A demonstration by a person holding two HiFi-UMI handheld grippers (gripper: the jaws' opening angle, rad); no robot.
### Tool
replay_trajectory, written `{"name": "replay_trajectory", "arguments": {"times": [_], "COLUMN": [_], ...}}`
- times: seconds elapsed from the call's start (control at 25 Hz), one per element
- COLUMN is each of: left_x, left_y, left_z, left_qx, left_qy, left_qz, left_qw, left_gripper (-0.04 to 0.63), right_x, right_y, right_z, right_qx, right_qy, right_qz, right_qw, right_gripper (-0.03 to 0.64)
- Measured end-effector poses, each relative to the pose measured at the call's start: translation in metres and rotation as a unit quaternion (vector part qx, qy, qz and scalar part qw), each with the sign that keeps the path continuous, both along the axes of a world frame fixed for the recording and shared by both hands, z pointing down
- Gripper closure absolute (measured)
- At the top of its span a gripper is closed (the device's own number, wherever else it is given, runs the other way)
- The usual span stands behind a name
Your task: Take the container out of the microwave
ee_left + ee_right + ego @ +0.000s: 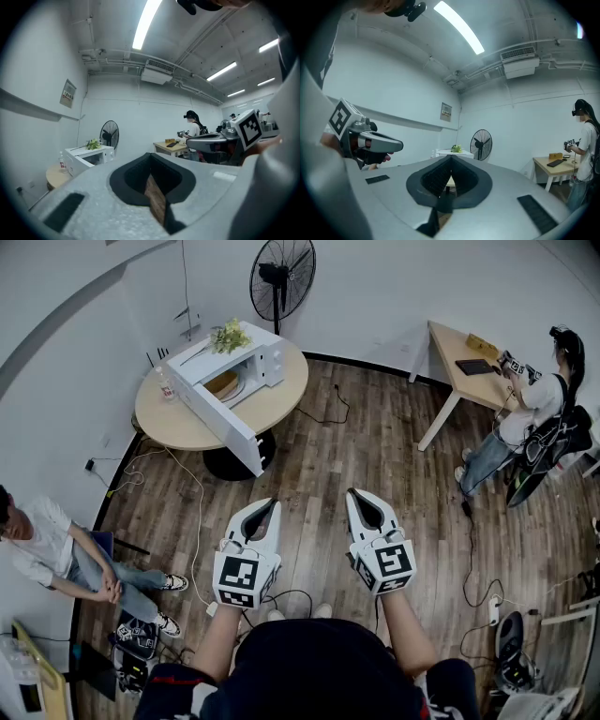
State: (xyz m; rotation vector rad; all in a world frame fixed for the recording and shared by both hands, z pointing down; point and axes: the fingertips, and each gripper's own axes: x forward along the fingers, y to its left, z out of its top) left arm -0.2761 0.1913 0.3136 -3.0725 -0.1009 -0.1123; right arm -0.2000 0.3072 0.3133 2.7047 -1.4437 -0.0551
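Note:
A white microwave (pixel 246 362) stands on a round wooden table (pixel 281 395) at the far left, its door (pixel 220 418) swung wide open toward me. Inside it lies a brownish container (pixel 223 383). My left gripper (pixel 267 506) and right gripper (pixel 360 496) are held level side by side over the wood floor, well short of the table, both shut with nothing in them. The left gripper view shows its jaws (pixel 151 157) meeting at the tips, with the microwave (pixel 89 157) far off at the left. The right gripper (pixel 451 159) points toward the microwave (pixel 452 152), which is mostly hidden behind it.
A plant (pixel 230 336) sits on the microwave, a small bottle (pixel 167 388) beside it. A standing fan (pixel 281 276) is behind the table. Cables (pixel 192 521) trail over the floor. A person sits at the left (pixel 56 554); another stands at a desk (pixel 469 357) on the right.

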Motion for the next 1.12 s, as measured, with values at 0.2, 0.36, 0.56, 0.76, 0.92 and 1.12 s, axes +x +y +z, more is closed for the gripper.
{"name": "replay_trajectory", "arguments": {"times": [0.2, 0.36, 0.56, 0.76, 0.92, 1.12], "left_x": [0.005, 0.008, 0.01, 0.016, 0.024, 0.036], "left_y": [-0.002, 0.001, 0.005, 0.014, 0.027, 0.05], "left_z": [0.003, 0.003, 0.008, 0.011, 0.015, 0.021], "left_qx": [0.031, 0.026, 0.022, 0.001, 0.005, 0.009], "left_qy": [-0.006, -0.006, -0.012, -0.015, -0.021, -0.022], "left_qz": [-0.006, -0.004, -0.002, 0.0, 0.002, 0.004], "left_qw": [0.9995, 0.9996, 0.9997, 0.9999, 0.9998, 0.9997], "left_gripper": [0.581, 0.581, 0.581, 0.581, 0.581, 0.581], "right_x": [0.001, 0.005, 0.01, 0.015, 0.021, 0.029], "right_y": [-0.004, -0.001, 0.007, 0.016, 0.028, 0.044], "right_z": [-0.001, 0.002, 0.007, 0.012, 0.015, 0.024], "right_qx": [-0.005, -0.01, -0.013, -0.015, -0.02, -0.025], "right_qy": [0.008, 0.002, -0.005, -0.011, -0.013, -0.018], "right_qz": [-0.007, -0.005, 0.003, 0.006, 0.0, -0.008], "right_qw": [1.0, 1.0, 1.0, 1.0, 1.0, 0.999], "right_gripper": [0.611, 0.611, 0.611, 0.611, 0.611, 0.611]}}
